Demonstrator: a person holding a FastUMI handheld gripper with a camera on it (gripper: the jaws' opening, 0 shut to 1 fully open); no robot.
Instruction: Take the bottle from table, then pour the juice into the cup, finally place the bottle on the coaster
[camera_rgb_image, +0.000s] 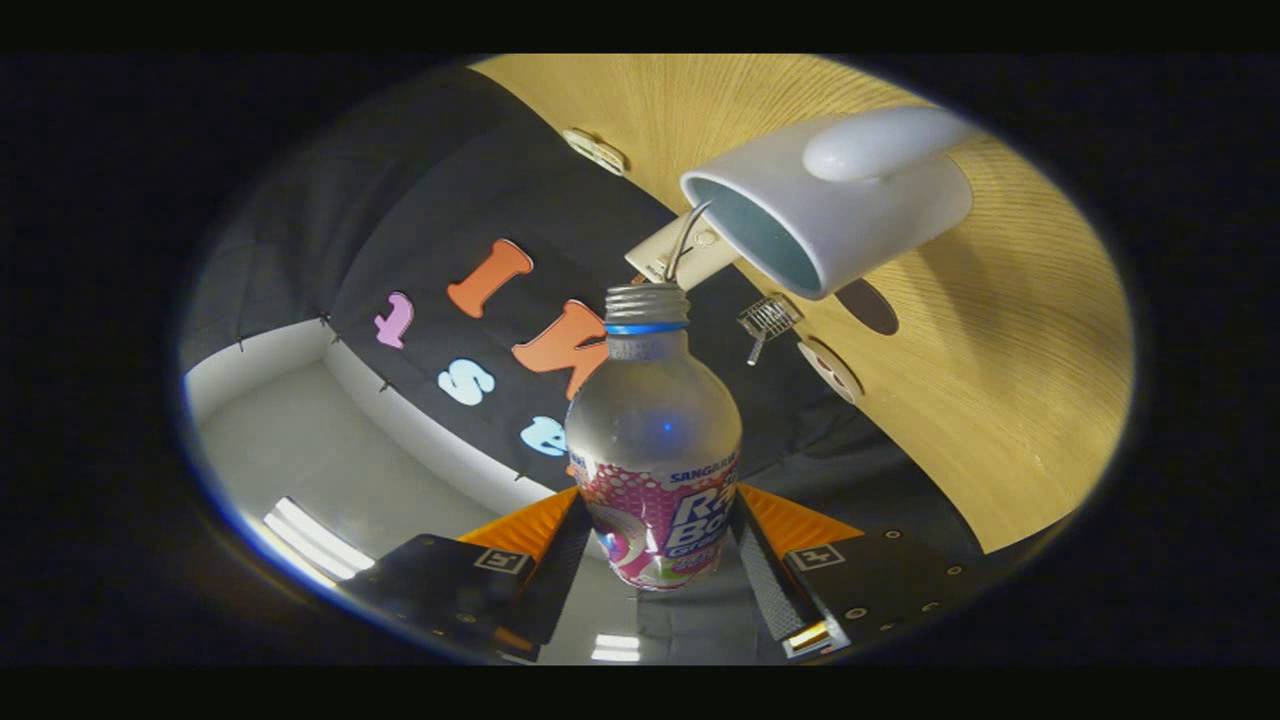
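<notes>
A clear plastic bottle (652, 440) with a pink and white label, a blue neck ring and no cap sits between my fingers, and my gripper (655, 545) is shut on its labelled body. The view is rolled hard over, so the bottle is tipped. Its open threaded mouth points at a white cup (825, 210) with a handle and a pale blue inside, standing on the wooden table (1000, 400) just beyond the neck. The mouth is close to the cup's rim. No juice stream can be made out.
Along the table's edge near the cup lie a cream block (672, 252) with a wire clip, a small metal mesh piece (768, 320), a dark round disc (868, 306) and two pale round fittings (832, 370). Behind the bottle hangs the booth's black cloth wall.
</notes>
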